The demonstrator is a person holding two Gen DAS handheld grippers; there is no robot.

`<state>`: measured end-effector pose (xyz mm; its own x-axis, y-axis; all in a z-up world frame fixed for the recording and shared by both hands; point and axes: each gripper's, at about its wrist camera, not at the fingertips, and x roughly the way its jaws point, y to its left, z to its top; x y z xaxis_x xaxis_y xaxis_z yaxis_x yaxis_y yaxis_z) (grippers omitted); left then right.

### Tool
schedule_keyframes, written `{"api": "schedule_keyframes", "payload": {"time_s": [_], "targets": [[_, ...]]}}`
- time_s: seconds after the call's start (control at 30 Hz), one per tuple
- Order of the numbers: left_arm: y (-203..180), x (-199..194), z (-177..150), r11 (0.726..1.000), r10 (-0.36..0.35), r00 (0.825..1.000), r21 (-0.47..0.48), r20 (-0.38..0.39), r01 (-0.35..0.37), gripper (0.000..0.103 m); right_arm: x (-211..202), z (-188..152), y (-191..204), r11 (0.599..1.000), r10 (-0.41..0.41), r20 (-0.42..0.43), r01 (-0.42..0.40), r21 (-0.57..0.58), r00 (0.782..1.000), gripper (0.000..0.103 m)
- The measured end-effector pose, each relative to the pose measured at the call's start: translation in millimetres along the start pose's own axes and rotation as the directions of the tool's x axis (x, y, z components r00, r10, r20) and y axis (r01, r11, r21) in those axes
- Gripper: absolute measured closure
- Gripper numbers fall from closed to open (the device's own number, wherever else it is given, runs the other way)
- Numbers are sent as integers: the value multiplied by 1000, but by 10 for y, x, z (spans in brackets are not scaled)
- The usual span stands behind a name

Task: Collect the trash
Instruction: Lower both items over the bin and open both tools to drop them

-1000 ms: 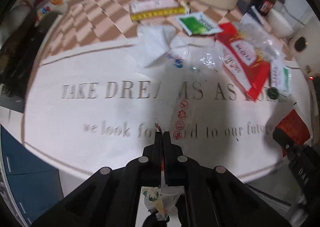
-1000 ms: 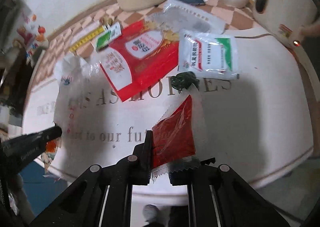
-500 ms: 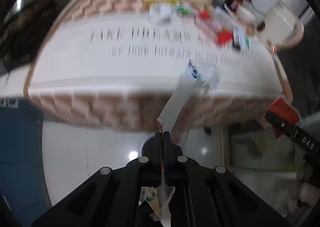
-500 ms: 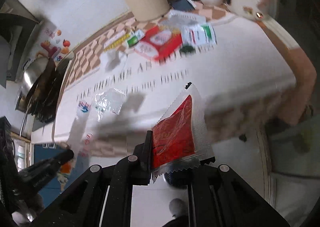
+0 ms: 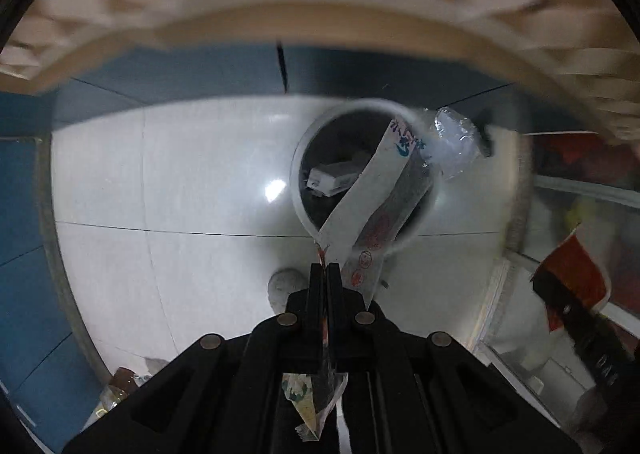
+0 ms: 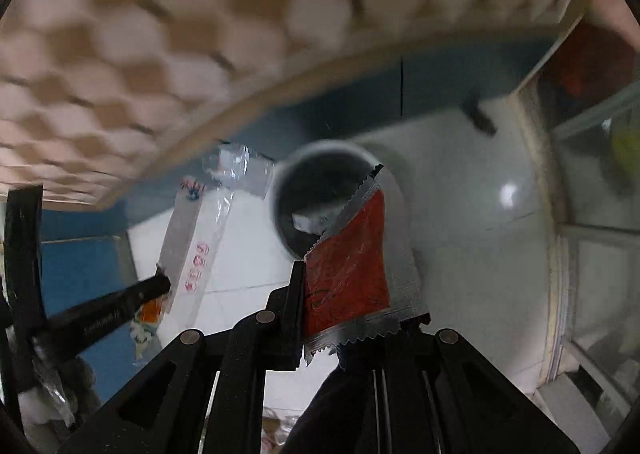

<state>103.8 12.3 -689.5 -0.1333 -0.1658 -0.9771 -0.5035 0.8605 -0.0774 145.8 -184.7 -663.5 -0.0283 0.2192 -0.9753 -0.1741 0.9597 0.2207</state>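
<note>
My left gripper [image 5: 325,268] is shut on a long clear-and-white plastic wrapper [image 5: 376,189] with red round marks. It hangs over a round trash bin [image 5: 298,189] on the floor. The wrapper also shows in the right wrist view [image 6: 192,238], held by the left gripper [image 6: 160,284]. My right gripper [image 6: 352,294] is shut on a red sachet with silver serrated edges [image 6: 348,270], held above the same bin [image 6: 280,189]. The red sachet shows at the right of the left wrist view [image 5: 572,274]. A white box [image 5: 332,177] lies inside the bin.
The bin stands on a glossy white tiled floor [image 5: 180,193]. The checkered tablecloth edge [image 6: 160,33] hangs overhead. Blue cabinet fronts [image 5: 24,213] stand to the left and behind. A glass-fronted unit [image 6: 592,254] is at the right.
Both grippers have swung down from the tabletop to point at the floor bin, each carrying its piece of trash. The table has left the middle of both views.
</note>
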Motion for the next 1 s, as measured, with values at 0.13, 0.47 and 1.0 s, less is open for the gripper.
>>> {"api": "schedule_keyframes", "payload": {"time_s": [0.13,0.47,1.0], "targets": [[13,866,305,1000,3,999,-20,-50,-4,103,1057,103,-302,1000,-10,-56,11,12,998,91],[-216,1763,686,1000,-6,994,14,-108,7,103,2510,380,-697,999,-37,-97,39,23,995,91],[-137,1232,409,988,143,989,44,47,-145,3,2423,347,-580,990,-125,-143,114,-83,982,9]]}}
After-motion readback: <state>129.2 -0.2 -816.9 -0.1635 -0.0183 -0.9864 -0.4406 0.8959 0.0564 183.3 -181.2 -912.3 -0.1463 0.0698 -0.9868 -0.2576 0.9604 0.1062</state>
